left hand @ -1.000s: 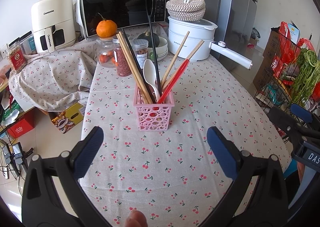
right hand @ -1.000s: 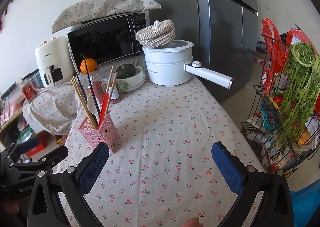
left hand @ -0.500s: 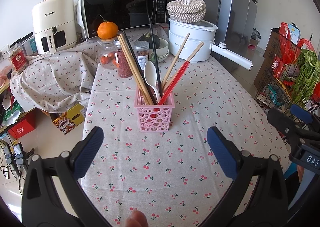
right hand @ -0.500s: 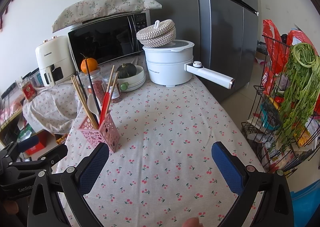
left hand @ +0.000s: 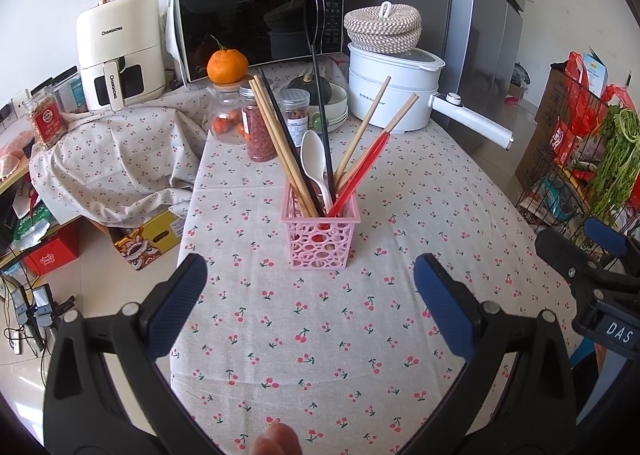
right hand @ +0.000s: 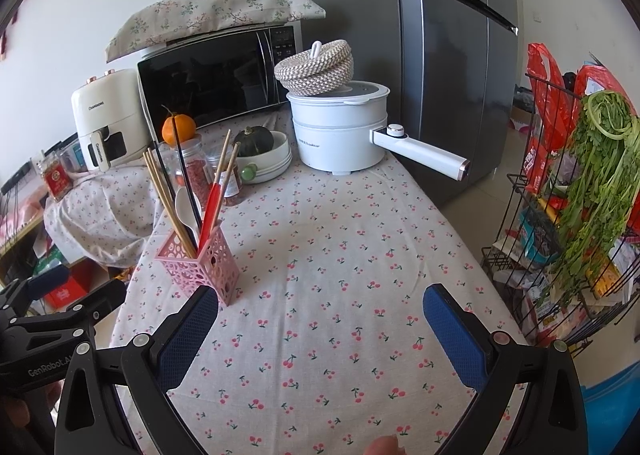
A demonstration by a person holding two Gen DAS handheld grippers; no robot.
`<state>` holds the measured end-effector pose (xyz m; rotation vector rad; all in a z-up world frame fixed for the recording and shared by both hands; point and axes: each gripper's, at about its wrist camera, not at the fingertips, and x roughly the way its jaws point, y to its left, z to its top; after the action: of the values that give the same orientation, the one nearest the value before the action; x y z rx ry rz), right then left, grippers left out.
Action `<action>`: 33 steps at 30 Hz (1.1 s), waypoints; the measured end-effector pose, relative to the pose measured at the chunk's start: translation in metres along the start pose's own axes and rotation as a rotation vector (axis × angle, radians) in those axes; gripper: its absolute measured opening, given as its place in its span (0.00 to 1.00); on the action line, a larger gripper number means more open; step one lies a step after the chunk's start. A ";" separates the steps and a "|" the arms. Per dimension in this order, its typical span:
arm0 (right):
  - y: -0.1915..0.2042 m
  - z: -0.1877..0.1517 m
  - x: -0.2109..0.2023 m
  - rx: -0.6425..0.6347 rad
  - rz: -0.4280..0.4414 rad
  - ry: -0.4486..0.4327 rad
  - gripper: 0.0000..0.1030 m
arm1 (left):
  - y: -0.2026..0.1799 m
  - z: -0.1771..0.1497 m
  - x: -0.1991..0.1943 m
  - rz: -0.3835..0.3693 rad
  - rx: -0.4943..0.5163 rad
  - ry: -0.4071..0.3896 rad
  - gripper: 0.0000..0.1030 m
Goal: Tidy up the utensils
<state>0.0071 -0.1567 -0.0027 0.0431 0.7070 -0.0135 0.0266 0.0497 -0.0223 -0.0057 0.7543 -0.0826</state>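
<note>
The left gripper (left hand: 310, 287) hangs above the tablecloth (left hand: 320, 335), jaws spread wide, empty. Just beyond it stands the pink basket (left hand: 320, 243), holding chopsticks (left hand: 280, 147), a white spoon (left hand: 314, 159) and red chopsticks (left hand: 366, 165). The right gripper (right hand: 320, 315) is likewise wide apart and empty, basket (right hand: 204, 267) to its left.

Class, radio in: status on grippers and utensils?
Left gripper open, right gripper open, both empty. Utensils upright in pink holder. Nothing in the way.

pink plastic basket (left hand: 320, 241), wooden chopsticks (left hand: 280, 147), cloth tablecloth (left hand: 400, 215)
</note>
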 end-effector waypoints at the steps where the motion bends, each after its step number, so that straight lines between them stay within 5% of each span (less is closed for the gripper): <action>1: 0.000 0.000 0.000 0.000 0.000 0.000 1.00 | 0.001 0.001 0.000 0.003 -0.002 0.000 1.00; 29: 0.001 -0.005 0.003 -0.009 0.003 0.013 1.00 | -0.009 -0.001 -0.007 0.017 -0.017 -0.025 1.00; 33: 0.000 -0.007 0.005 -0.010 0.004 0.022 1.00 | -0.004 -0.001 -0.006 -0.045 -0.059 -0.016 1.00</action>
<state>0.0066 -0.1561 -0.0108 0.0345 0.7292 -0.0060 0.0210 0.0461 -0.0186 -0.0790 0.7406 -0.1031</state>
